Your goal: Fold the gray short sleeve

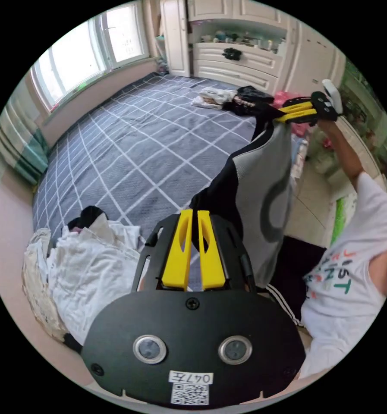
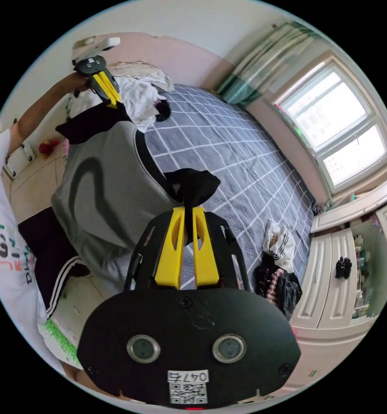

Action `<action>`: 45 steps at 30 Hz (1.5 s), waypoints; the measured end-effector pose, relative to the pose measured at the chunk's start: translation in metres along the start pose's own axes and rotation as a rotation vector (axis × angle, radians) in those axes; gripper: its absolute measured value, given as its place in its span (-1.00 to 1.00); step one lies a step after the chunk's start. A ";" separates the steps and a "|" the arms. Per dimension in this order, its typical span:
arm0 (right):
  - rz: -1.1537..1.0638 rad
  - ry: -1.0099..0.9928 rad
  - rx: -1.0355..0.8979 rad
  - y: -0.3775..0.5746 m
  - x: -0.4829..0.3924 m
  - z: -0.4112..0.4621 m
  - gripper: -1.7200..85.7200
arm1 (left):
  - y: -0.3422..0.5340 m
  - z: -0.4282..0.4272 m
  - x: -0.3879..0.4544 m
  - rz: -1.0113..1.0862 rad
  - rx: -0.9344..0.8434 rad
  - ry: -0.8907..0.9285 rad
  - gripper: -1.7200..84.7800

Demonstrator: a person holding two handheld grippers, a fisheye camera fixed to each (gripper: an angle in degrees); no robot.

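We record a bed with a gray grid-patterned cover lying beyond both sets of fingertips. Its near edge is hidden behind the hanging garment and the gripper bodies.

The gray short sleeve hangs in the air, stretched between the two tools, clear of the bed. It is gray with black sleeves and a dark curved mark on its front; its lower hem is cut off behind the left gripper's body in the left gripper view.

A heap of white laundry lies beside the left gripper, with a dark item on top that we cannot identify. Past the right fingertips, a smaller pile of clothes sits at the far bed edge; the individual pieces are hard to separate.

The left gripper has its yellow fingers nearly together, pinching a black sleeve. We also see it in the right gripper view, where the fabric bunches at its tips.

The right gripper pinches the other black sleeve, a fold of which stands up between its fingers. In the left gripper view its tips are closed on the shirt's upper corner.

The person's arm is partly cropped by the lens edge.
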State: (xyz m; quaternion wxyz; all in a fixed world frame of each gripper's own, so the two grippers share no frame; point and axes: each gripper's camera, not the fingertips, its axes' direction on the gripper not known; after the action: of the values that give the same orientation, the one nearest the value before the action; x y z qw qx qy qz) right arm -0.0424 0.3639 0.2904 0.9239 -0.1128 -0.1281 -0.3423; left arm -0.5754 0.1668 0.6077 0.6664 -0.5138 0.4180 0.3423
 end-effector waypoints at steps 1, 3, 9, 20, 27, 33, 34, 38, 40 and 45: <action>0.038 0.015 -0.023 -0.008 0.025 0.010 -0.95 | -0.014 0.001 -0.009 -0.015 0.002 -0.006 -0.95; 0.116 0.031 -0.052 -0.021 0.068 0.028 -0.95 | -0.074 0.006 -0.043 -0.088 0.024 -0.050 -0.94; 0.389 0.230 -0.018 -0.068 0.201 0.096 -0.78 | -0.193 0.043 -0.103 -0.253 0.081 -0.379 -0.61; 0.355 0.400 0.010 0.065 0.150 0.165 -0.75 | -0.119 0.141 -0.110 -0.246 0.111 0.046 -0.54; 0.570 -0.026 0.055 0.220 0.092 0.059 -0.73 | 0.016 0.149 -0.030 -0.370 0.119 0.334 -0.60; 0.735 -0.076 0.006 0.300 0.011 0.030 -0.75 | 0.030 0.176 0.030 -0.494 0.035 0.108 -0.60; 0.761 -0.064 -0.006 0.309 0.002 0.027 -0.74 | 0.027 0.180 0.035 -0.495 0.015 0.059 -0.59; 0.747 -0.027 -0.098 0.321 -0.003 0.029 -0.72 | 0.008 0.217 0.060 -0.496 -0.116 0.021 -0.58; 0.742 0.003 -0.155 0.324 0.003 0.035 -0.72 | 0.002 0.223 0.070 -0.495 -0.144 -0.056 -0.62; 0.844 -0.121 -0.199 0.341 0.022 0.056 -0.72 | -0.016 0.234 0.107 -0.451 -0.192 -0.124 -0.81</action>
State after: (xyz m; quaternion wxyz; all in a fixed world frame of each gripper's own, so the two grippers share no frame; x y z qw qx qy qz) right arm 0.1905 0.6196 0.3092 0.9583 -0.2637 -0.0911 0.0616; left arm -0.4684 0.3933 0.5455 0.6984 -0.6331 0.2167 0.2539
